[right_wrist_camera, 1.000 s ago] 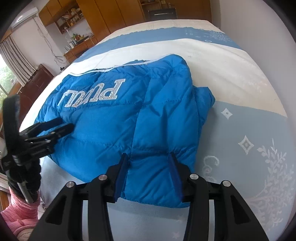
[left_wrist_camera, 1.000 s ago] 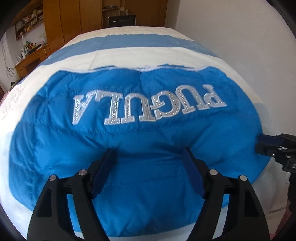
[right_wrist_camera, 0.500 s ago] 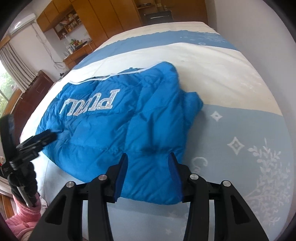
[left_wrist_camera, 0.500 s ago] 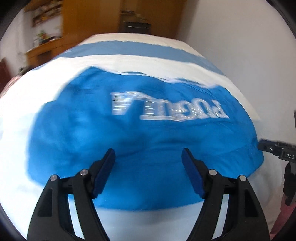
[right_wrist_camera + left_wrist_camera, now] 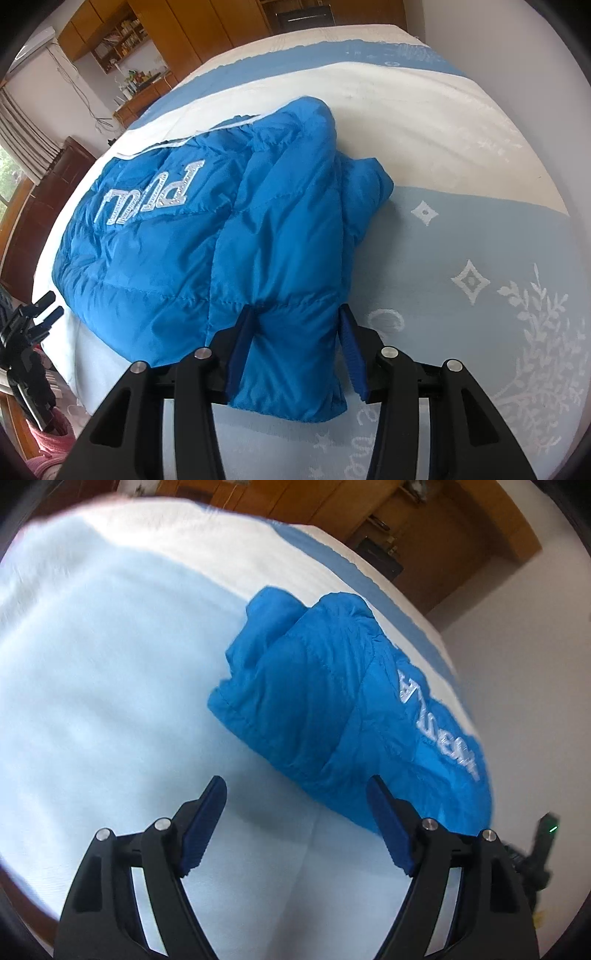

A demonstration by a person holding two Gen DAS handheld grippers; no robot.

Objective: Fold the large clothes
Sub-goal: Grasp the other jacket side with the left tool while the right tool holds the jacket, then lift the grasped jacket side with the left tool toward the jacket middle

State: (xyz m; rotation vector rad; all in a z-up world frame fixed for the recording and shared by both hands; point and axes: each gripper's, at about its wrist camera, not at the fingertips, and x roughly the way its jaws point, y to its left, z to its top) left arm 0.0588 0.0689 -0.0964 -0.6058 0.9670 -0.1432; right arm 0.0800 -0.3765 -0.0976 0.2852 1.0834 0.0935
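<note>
On pale blue bedspread (image 5: 480, 236), folded jacket (image 5: 258, 236), blurred, perhaps wooden cabinets (image 5: 461, 528) behind

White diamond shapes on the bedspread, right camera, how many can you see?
2: one diamond just right of the blue jacket, another nearer, further right. The jacket may hide more.

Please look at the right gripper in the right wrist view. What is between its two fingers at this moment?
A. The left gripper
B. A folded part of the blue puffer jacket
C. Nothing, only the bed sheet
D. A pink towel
B. In the right wrist view, the right gripper has its blue fingers on both sides of a folded end of the blue puffer jacket, which lies on the bed.
</note>
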